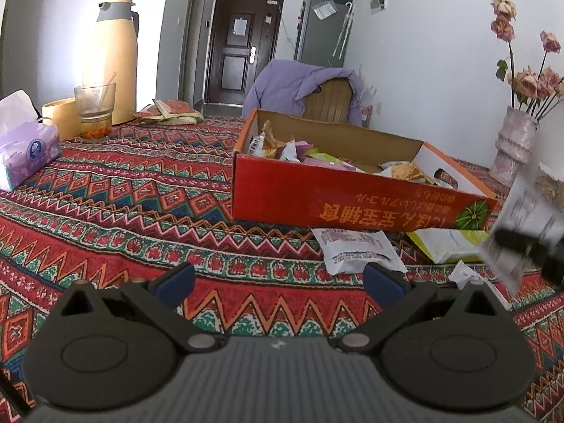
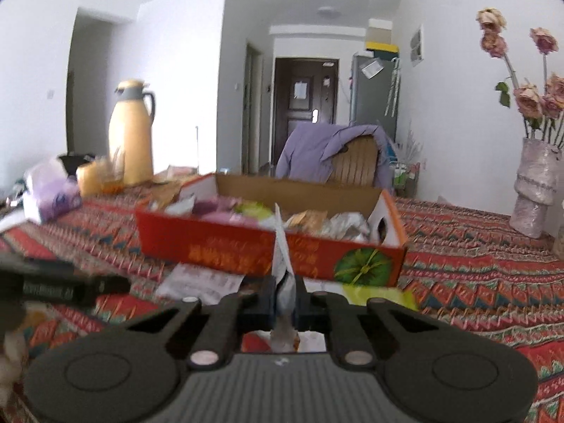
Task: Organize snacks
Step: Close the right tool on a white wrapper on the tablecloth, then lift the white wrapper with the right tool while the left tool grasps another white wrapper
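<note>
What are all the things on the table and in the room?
Snack box: one, red cardboard, on the tablecloth, open, snack packets inside.
Loose packets: a white one and a yellow-green one lie in front of the box.
Held packet: one, white with print, on edge between the right tool's fingers.
Flask: one, yellow with grey top, far left.
Glass: one, clear, beside the flask.
Tissue pack: one, purple, left edge.
Vase: one, pale, dried pink roses, right side.
Chair: one, wooden, purple jacket draped over it, behind the box.
Door: one, dark brown, far back.
Left tool: black, blue pads, open, empty.
Right tool: black, shut on the held packet.
</note>
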Action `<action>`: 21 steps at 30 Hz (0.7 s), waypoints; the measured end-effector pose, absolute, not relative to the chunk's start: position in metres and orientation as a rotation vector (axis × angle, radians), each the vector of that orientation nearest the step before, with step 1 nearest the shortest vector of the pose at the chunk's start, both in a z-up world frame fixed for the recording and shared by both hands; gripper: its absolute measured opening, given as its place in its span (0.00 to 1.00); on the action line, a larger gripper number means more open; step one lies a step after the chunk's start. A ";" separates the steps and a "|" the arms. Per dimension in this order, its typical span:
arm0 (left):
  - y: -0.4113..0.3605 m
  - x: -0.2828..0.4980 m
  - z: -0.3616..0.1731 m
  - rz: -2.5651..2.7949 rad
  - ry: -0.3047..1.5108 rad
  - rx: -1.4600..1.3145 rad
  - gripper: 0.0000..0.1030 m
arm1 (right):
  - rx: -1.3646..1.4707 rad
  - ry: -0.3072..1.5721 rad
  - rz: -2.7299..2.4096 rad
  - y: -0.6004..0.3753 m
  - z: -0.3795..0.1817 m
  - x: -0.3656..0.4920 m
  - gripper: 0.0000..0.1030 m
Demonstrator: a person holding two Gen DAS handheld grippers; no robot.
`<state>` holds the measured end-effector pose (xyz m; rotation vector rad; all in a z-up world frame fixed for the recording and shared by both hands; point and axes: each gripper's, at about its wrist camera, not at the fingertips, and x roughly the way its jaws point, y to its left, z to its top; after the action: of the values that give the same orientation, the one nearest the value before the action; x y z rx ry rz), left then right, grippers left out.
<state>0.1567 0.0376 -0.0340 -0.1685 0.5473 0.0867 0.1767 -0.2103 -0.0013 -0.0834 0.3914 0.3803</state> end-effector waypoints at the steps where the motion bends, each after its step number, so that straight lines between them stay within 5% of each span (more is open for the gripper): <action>1: 0.036 0.158 -0.033 0.085 0.557 -0.168 1.00 | -0.075 0.381 0.369 -0.214 0.002 0.180 0.09; 21: -0.030 0.240 -0.030 0.050 0.745 -0.085 1.00 | 0.165 0.425 0.301 -0.262 -0.024 0.233 0.09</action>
<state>0.2403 -0.0302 -0.0300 -0.0845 0.7452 0.0499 0.2334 -0.2616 -0.0245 0.1646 0.4254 0.3008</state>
